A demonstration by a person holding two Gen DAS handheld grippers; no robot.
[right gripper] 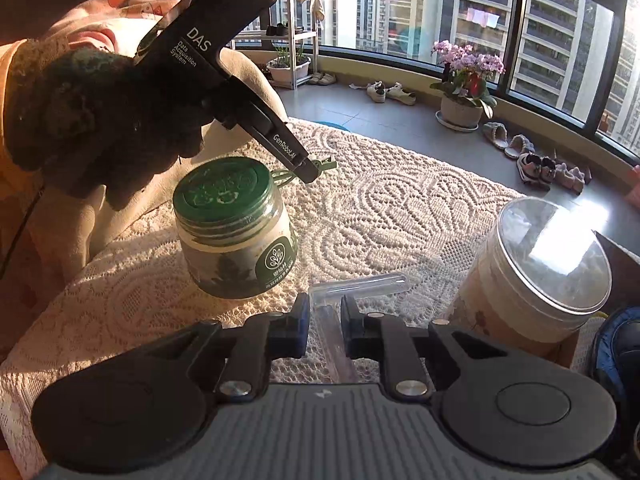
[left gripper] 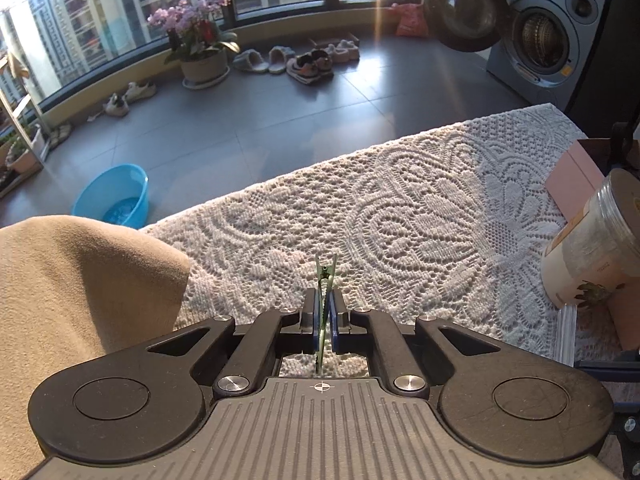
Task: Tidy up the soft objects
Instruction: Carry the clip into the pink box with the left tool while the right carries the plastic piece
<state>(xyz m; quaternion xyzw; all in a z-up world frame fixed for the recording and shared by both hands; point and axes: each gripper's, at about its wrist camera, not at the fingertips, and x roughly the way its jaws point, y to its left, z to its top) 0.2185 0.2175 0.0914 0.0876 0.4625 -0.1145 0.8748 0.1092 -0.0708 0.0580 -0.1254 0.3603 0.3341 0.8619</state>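
Pinching a green clothespin [left gripper: 326, 276], left gripper [left gripper: 325, 304]; only right view shows green-lidded jar [right gripper: 236, 228]

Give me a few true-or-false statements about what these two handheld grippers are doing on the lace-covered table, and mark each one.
1. The left gripper is shut on a thin green clip. True.
2. The right gripper holds the green-lidded jar. False: a clear plastic clip sits between its fingers, and the jar stands apart on the lace cloth.
3. The washing machine has its door shut. False: the round door hangs open.
4. A blue basin sits on the floor. True.
5. The hand on the left gripper is bare. False: it wears a dark glove.
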